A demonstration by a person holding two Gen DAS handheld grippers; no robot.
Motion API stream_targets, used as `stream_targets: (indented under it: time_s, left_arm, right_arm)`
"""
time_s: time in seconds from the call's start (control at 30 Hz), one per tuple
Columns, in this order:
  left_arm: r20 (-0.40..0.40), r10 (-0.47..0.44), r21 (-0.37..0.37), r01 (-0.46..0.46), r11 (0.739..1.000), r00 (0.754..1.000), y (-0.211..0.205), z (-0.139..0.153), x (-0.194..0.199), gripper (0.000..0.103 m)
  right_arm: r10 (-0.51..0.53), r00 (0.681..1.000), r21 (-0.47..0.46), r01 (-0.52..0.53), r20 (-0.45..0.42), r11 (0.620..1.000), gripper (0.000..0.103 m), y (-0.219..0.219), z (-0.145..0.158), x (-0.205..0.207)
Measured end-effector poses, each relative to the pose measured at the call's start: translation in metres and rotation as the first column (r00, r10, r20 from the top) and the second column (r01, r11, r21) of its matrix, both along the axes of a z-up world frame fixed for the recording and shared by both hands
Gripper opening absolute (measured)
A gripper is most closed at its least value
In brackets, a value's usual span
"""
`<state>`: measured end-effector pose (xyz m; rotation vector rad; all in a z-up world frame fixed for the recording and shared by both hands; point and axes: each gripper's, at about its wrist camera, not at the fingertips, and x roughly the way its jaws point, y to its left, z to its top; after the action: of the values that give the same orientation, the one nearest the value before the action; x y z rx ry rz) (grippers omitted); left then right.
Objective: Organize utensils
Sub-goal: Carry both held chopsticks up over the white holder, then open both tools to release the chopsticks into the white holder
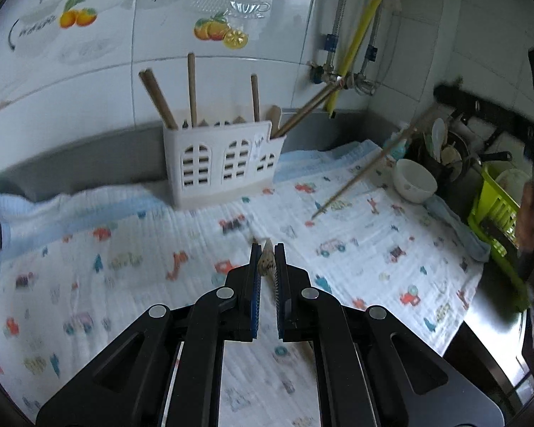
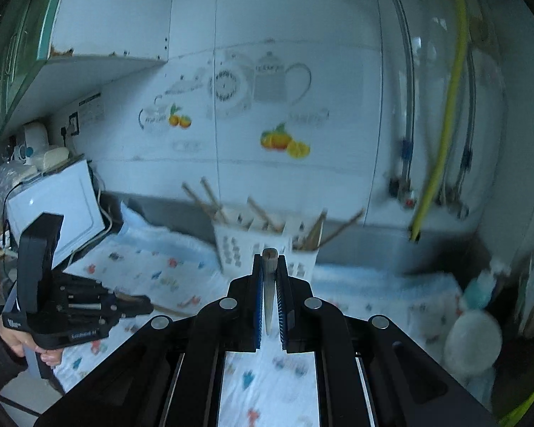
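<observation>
Left gripper (image 1: pixel 267 249) clamped on a speckled chopstick (image 1: pixel 267 265), in front of the white utensil holder (image 1: pixel 220 163) on the patterned cloth (image 1: pixel 124 249), right gripper (image 2: pixel 270 259) clamped on a pale chopstick (image 2: pixel 269 284), lifted before the holder, a bowl (image 1: pixel 413 180) to the holder's right.

Home kitchen; tiled wall (image 1: pixel 89 82) with fruit and teapot decals; chopstick holder (image 1: pixel 220 163) on cloth-covered counter (image 1: pixel 391 249); bowl (image 1: pixel 413 180), green dish rack (image 1: pixel 495 210), water pipes (image 1: pixel 334 35), microwave (image 2: pixel 58 206) under cabinet (image 2: pixel 99 10).
</observation>
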<state>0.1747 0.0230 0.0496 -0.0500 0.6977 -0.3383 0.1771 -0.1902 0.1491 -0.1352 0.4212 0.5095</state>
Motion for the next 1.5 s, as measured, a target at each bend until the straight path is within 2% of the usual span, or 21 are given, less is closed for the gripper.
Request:
stream_targets:
  time_s: [0.33, 0.5, 0.67, 0.9, 1.2, 1.3, 1.5]
  left_arm:
    - [0.019, -0.005, 0.01, 0.005, 1.0, 1.0, 0.004, 0.028, 0.035, 0.005]
    - [0.061, 0.001, 0.001, -0.001, 1.0, 0.998, 0.008, 0.053, 0.046, 0.005]
    - [0.122, 0.011, 0.009, -0.012, 1.0, 0.992, 0.011, 0.084, 0.053, 0.005]
    - [0.206, 0.037, 0.004, -0.039, 0.999, 0.978, 0.012, 0.125, 0.069, 0.005]
    - [0.328, 0.107, -0.05, -0.096, 0.994, 0.939, 0.017, 0.176, 0.097, 0.005]
    - [0.363, 0.141, -0.031, -0.139, 0.99, 0.921, 0.014, 0.182, 0.109, 0.005]
    - [0.347, 0.196, -0.03, -0.198, 0.98, 0.917, 0.018, 0.167, 0.138, 0.005]
  right_arm:
    - [0.007, 0.998, 0.013, -0.008, 0.069, 1.0, 0.007, 0.02, 0.052, 0.055]
    - [-0.017, 0.997, 0.01, 0.017, 0.08, 1.0, 0.007, 0.028, 0.06, 0.083]
    - [-0.035, 0.998, -0.02, 0.036, 0.059, 0.999, 0.007, 0.037, 0.05, 0.108]
    - [-0.044, 0.999, -0.085, 0.043, -0.012, 0.995, 0.007, 0.047, 0.018, 0.14]
    - [-0.029, 0.998, -0.117, 0.024, -0.048, 0.993, 0.007, 0.052, -0.002, 0.154]
    - [-0.029, 0.998, -0.12, 0.023, -0.051, 0.992, 0.007, 0.051, -0.006, 0.157]
    - [-0.027, 0.999, -0.12, 0.022, -0.038, 0.993, 0.007, 0.046, -0.007, 0.158]
